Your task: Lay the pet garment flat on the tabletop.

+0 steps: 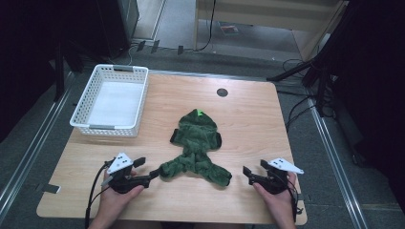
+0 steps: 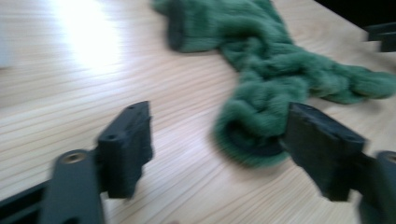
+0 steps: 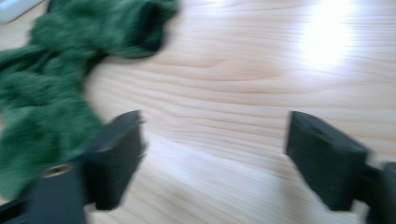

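Observation:
A green fuzzy garment (image 1: 196,145) with a hood lies spread on the wooden table (image 1: 253,119), its two legs pointing toward the near edge. My left gripper (image 1: 147,167) is open at the end of the garment's left leg. In the left gripper view, that leg's cuff (image 2: 252,133) lies between the jaws, touching the right-hand one, and the left gripper (image 2: 217,137) is not closed on it. My right gripper (image 1: 255,167) is open over bare wood, just right of the other leg. In the right gripper view, the garment (image 3: 46,79) lies beside the left jaw of the right gripper (image 3: 215,140).
A white plastic basket (image 1: 112,100) stands at the table's far left; its corner (image 3: 14,7) shows in the right gripper view. A dark round grommet (image 1: 222,92) sits near the far edge. Bare wood lies to the right of the garment.

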`<state>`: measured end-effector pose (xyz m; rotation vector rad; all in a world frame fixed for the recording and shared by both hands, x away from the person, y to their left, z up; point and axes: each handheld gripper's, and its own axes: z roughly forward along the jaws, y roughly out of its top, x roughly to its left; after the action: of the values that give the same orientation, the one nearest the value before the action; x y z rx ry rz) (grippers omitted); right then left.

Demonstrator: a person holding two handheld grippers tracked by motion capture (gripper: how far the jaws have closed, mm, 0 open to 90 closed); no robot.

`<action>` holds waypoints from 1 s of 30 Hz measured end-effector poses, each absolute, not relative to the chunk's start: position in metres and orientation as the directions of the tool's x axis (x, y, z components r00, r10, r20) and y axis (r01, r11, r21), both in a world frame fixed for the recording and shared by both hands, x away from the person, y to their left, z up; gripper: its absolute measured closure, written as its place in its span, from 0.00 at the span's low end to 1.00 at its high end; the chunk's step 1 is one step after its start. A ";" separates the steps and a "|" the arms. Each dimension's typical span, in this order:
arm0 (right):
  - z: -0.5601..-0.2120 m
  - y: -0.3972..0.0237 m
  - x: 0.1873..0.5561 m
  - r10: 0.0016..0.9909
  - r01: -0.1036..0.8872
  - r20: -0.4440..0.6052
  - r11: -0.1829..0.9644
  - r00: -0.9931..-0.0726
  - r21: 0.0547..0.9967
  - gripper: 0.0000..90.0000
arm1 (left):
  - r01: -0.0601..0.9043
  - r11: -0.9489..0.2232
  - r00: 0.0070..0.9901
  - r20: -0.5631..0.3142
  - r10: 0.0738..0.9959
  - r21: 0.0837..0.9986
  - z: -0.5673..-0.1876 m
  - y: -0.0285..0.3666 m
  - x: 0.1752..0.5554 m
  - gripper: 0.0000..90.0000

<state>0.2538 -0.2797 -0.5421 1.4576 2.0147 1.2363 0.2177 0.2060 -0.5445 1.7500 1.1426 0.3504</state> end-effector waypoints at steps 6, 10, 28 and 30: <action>-0.546 -0.310 0.247 0.926 0.582 0.181 0.050 -0.331 0.811 0.00 | 0.513 0.026 0.423 -0.279 0.862 0.858 -0.535 0.263 0.210 0.08; -0.544 -0.319 0.247 0.934 0.564 0.180 0.026 -0.307 0.825 0.00 | 0.521 0.083 0.314 -0.281 0.907 0.850 -0.538 0.305 0.204 0.08; -0.546 -0.332 0.241 0.943 0.555 0.181 0.003 -0.278 0.832 0.00 | 0.537 0.098 0.148 -0.208 0.967 0.838 -0.552 0.371 0.203 0.08; -0.546 -0.332 0.242 0.944 0.554 0.185 -0.004 -0.272 0.832 0.00 | 0.536 0.097 0.148 -0.206 0.967 0.839 -0.553 0.370 0.204 0.08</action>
<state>0.2417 -0.3322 -0.5465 1.5446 1.8458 1.1970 0.2035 0.3696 -0.5528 1.5554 1.5037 0.6257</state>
